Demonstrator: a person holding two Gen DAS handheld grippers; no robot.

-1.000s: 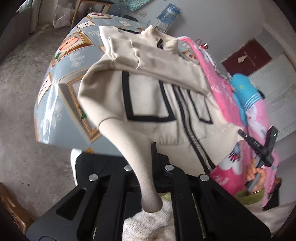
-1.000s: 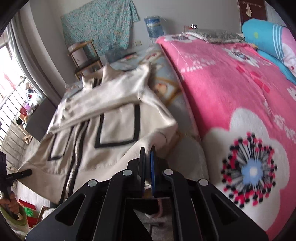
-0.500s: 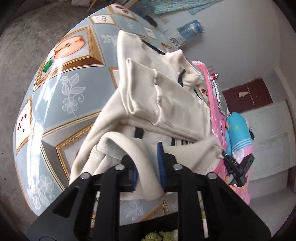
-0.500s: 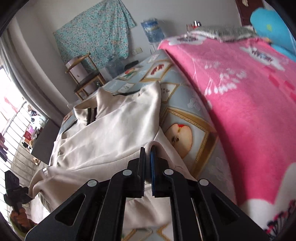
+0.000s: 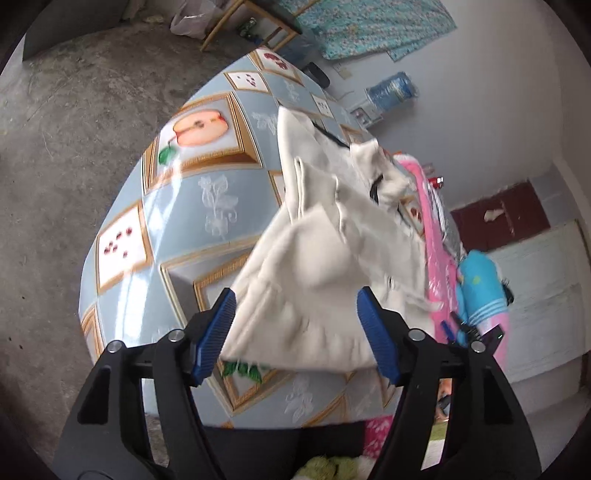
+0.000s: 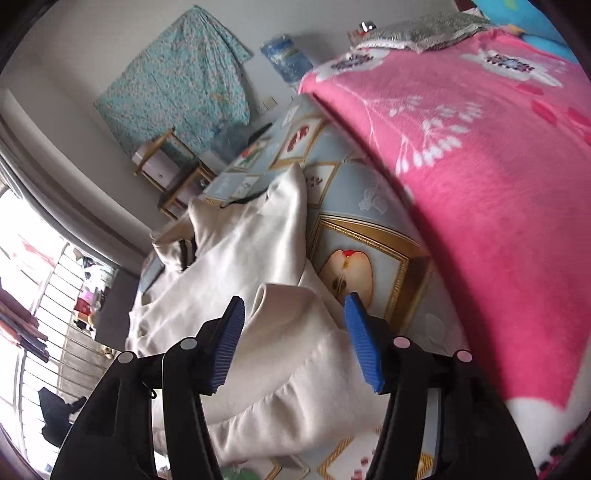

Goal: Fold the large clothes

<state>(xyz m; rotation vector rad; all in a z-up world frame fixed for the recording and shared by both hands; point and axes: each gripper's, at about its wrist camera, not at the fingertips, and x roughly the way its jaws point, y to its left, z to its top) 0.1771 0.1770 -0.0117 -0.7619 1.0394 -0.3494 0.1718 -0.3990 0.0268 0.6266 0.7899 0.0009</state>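
Both of my claws, left claw [image 5: 295, 332] and right claw [image 6: 291, 343], gape wide and hold nothing, while the cream jacket [image 6: 236, 280] lies bunched on the patterned sheet [image 5: 207, 206], directly beneath them, collar end farthest from me.

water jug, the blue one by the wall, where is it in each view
Left wrist: water jug upper right of centre, against the wall, beyond the jacket.
Right wrist: water jug top centre, just right of the teal cloth.
Shared landmark: the teal cloth hanging on the wall.
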